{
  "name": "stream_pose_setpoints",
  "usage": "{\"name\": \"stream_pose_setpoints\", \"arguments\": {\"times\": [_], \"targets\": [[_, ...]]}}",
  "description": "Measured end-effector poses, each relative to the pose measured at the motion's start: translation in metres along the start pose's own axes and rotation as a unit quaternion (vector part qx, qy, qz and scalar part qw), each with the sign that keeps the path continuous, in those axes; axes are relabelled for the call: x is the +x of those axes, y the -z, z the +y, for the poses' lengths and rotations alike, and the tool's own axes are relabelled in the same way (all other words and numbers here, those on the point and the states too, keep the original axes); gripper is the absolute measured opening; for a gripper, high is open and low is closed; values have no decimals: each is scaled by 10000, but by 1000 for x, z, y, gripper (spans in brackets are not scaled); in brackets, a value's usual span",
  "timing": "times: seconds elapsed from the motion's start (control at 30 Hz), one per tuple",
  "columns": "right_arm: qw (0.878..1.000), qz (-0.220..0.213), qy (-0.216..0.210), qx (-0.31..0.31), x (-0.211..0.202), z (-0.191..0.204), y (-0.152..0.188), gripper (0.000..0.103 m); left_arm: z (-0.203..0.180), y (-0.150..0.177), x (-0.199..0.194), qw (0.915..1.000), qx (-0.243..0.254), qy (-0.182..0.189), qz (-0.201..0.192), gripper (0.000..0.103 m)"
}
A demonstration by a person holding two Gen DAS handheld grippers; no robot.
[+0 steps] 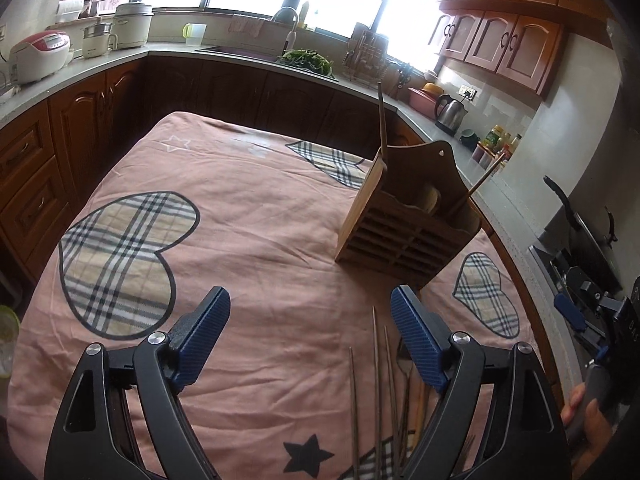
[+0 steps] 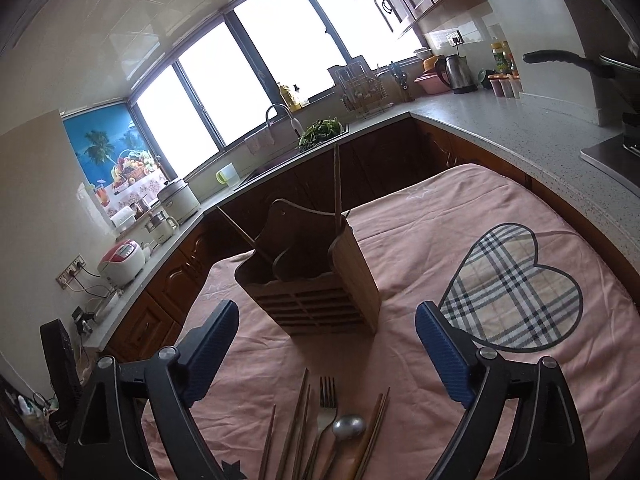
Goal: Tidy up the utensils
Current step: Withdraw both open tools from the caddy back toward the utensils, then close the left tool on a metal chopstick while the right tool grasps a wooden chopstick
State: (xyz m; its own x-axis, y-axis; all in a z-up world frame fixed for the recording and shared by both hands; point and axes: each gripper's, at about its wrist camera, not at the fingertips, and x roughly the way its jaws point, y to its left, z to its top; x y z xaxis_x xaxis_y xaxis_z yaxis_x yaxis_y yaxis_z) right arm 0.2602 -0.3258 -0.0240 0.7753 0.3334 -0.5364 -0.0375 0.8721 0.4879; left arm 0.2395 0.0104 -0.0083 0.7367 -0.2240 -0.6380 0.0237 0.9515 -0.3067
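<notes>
In the right wrist view the right gripper (image 2: 327, 344) has its jaws spread wide and holding nothing. Between and just below them, at the bottom centre of the frame, the loose utensils lie on the pink cloth: a fork (image 2: 326, 404) with tines pointing up the frame, a spoon (image 2: 349, 427) whose bowl touches the fork's neck on its right, and wooden chopsticks (image 2: 294, 420) fanned on both sides of them. Above the jaws, in the middle of the frame, stands the wooden utensil holder (image 2: 316, 280), upright, slatted front facing the camera, well apart from the loose pieces. Chopsticks stick out of it: a tall one on the right and a slanted one on the left.

In the left wrist view the left gripper (image 1: 310, 320) also has its jaws spread and empty. The loose chopsticks (image 1: 376, 380) lie at the lower centre-right, just inside the right-hand jaw; the spoon and fork are partly hidden behind that jaw. The holder (image 1: 404, 220) stands up and right of the jaws. The right gripper (image 1: 580, 312) shows at the right edge.

The pink cloth (image 1: 248, 208) with plaid hearts covers the bench. Along the counter at the top of the frame are a rice cooker (image 1: 38, 56) at upper left and a kettle (image 1: 450, 112) at upper right.
</notes>
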Motion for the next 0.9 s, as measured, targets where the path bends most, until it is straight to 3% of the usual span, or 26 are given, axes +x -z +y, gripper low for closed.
{"name": "stream_pose_setpoints", "arguments": {"times": [0.47,0.9], "targets": [[9980,488,344,-184,-32,-7,64,91,-2,55,-11,9990,181,-39,401,85],[9936,912,589,-311,-14,-14,88,91,-18,72,10,9952,541,-149,797,85]]}}
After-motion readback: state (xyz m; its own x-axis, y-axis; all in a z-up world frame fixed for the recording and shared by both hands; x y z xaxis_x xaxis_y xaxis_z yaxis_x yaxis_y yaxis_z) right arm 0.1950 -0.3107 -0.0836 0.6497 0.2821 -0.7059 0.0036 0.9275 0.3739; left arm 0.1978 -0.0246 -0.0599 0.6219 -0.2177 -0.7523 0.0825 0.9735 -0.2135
